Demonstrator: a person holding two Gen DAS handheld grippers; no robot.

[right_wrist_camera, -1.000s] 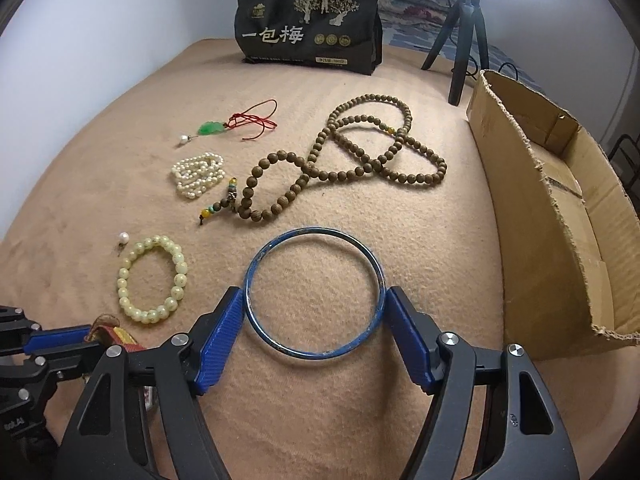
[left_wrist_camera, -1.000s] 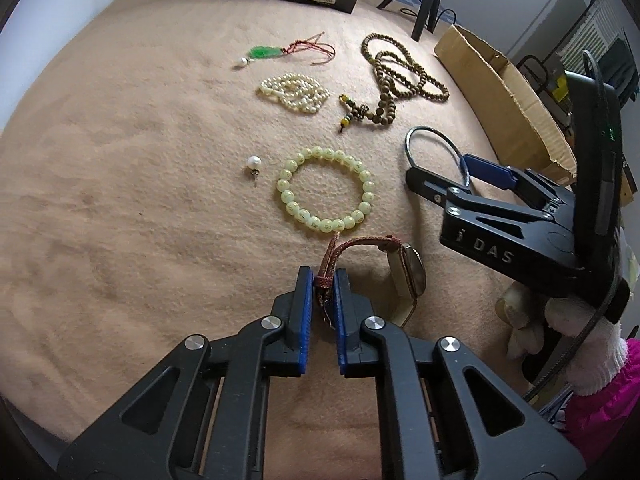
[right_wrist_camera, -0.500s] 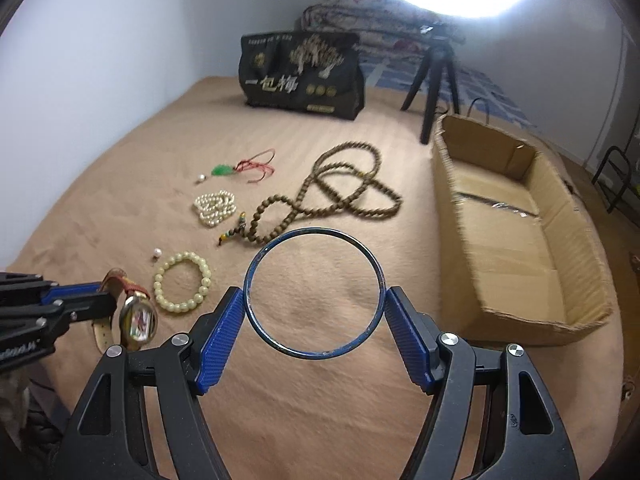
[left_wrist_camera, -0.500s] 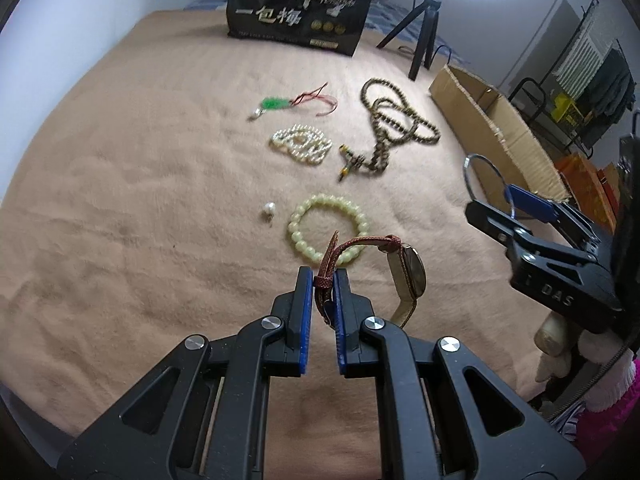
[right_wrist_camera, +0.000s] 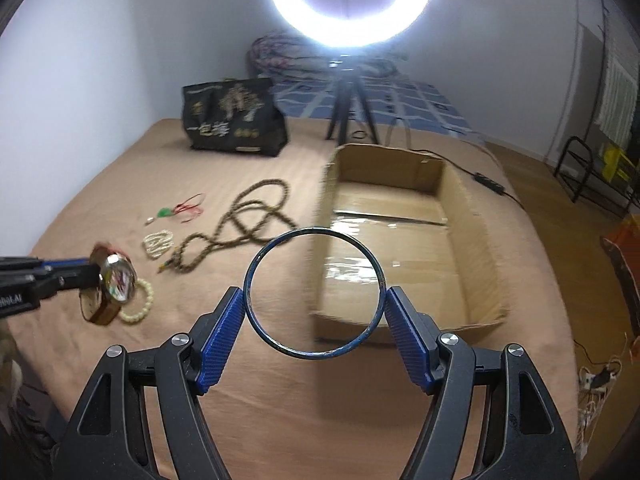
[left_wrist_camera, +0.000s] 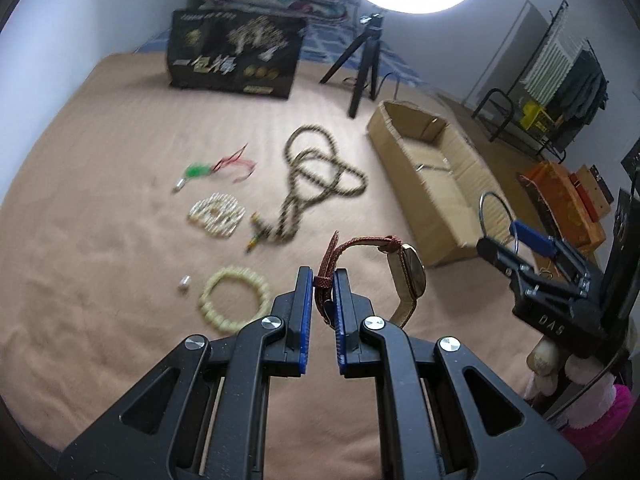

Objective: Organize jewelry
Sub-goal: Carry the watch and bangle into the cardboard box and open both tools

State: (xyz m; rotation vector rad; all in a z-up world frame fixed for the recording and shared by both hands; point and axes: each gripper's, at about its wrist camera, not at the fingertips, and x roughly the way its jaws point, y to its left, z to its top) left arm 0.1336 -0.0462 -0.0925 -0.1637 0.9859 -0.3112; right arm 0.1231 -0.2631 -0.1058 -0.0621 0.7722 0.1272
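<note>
My left gripper (left_wrist_camera: 323,280) is shut on the red-brown strap of a gold wristwatch (left_wrist_camera: 410,276), which hangs in the air above the tan bedspread. The same watch (right_wrist_camera: 116,280) shows at the left of the right wrist view. My right gripper (right_wrist_camera: 314,300) is shut on a blue metal bangle (right_wrist_camera: 256,318), its pads pressing both sides of the ring. The bangle (left_wrist_camera: 486,216) also appears in the left wrist view, raised near the open cardboard box (right_wrist_camera: 456,216). On the bedspread lie a pale green bead bracelet (left_wrist_camera: 234,300), a long brown bead necklace (left_wrist_camera: 304,184), a pearl bracelet (left_wrist_camera: 216,216), a green pendant (left_wrist_camera: 196,170) and a lone pearl (left_wrist_camera: 184,282).
A black printed bag (left_wrist_camera: 236,60) stands at the back of the bed. A tripod (right_wrist_camera: 350,108) with a bright ring light (right_wrist_camera: 348,4) rises behind the box. A cable (right_wrist_camera: 488,180) runs along the right of the box. Orange boxes (left_wrist_camera: 568,200) and a rack sit on the floor at the right.
Both grippers have risen off the bedspread with the watch and the bangle held. The views tilted up, and the right gripper swung towards the cardboard box.
</note>
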